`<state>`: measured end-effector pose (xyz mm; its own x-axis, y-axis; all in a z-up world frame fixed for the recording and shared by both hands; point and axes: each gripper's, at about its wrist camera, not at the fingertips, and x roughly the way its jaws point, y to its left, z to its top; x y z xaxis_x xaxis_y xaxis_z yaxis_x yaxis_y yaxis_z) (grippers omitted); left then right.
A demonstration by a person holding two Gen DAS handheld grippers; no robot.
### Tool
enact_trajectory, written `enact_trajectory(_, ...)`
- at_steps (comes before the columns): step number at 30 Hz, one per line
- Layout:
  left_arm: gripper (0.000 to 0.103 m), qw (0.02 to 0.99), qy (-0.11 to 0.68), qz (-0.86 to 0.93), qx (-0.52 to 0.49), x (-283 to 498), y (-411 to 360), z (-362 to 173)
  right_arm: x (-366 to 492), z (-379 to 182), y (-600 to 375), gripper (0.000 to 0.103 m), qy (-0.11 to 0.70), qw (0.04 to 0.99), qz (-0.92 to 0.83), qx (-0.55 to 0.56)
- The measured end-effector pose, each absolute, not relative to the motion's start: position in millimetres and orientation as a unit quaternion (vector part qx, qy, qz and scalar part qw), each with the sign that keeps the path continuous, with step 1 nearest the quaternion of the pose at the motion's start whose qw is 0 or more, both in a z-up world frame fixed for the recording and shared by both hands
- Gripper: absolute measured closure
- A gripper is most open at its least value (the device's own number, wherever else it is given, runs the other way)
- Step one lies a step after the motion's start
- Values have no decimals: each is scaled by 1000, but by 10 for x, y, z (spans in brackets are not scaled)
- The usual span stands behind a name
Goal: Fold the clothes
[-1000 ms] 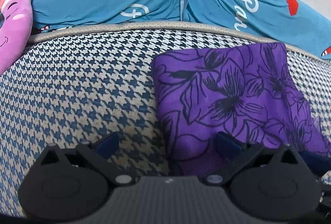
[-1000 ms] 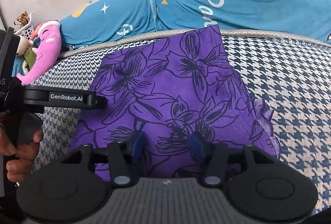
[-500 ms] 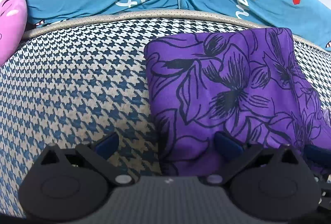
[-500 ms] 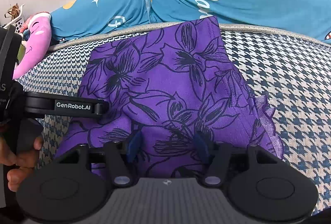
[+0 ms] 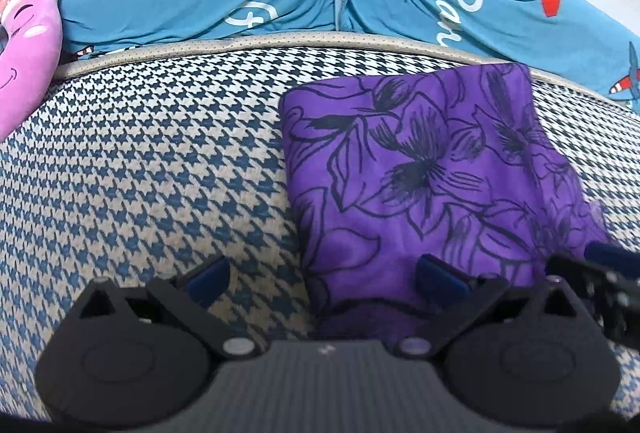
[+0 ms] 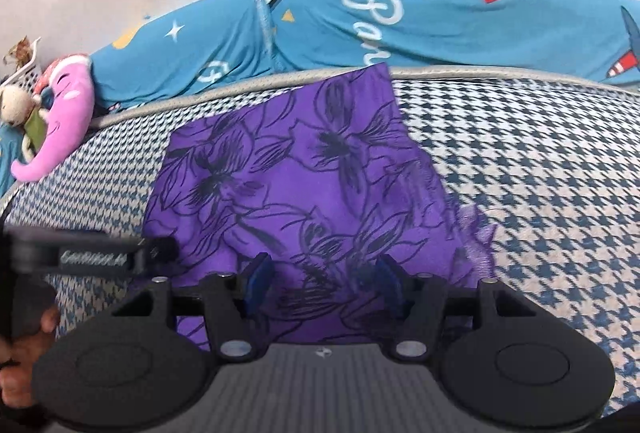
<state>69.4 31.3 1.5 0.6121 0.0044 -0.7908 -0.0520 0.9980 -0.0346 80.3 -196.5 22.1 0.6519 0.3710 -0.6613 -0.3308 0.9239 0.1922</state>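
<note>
Left gripper (image 5: 322,275): jaws spread wide, nothing between them; its left finger sits over bare cover, its right finger over the near-left corner of the cloth.
Right gripper (image 6: 322,275): jaws parted over the near edge of the cloth, which lies between and under the fingers but is not pinched.
Purple floral garment (image 6: 304,193): directly ahead of the right gripper and ahead-right of the left one, lying flat as a roughly rectangular folded panel, layers stacked.
Loose bit: a sheer frilled purple edge (image 6: 478,237) sticks out just right of the right gripper's right finger.
Houndstooth cover (image 5: 152,169): under the garment, running out to both sides and beyond it.
Hand (image 6: 24,365): at the near left of the right view, holding the left gripper's handle.
Farther off: blue printed bedding (image 5: 280,1) behind the cover's piped edge; pink plush toy (image 6: 60,117) far left.
Progress: judged well along, with the garment already compact and square.
Left to do: perhaps tucking the frill, one last fold or smoothing; I cannot tell which.
</note>
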Motion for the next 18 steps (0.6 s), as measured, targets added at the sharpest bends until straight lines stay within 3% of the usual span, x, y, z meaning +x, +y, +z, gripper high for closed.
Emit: enact_trajectory(18,0,885,465,14,-31,411,252,-86,783,290,-2197,45,394,902,168,52)
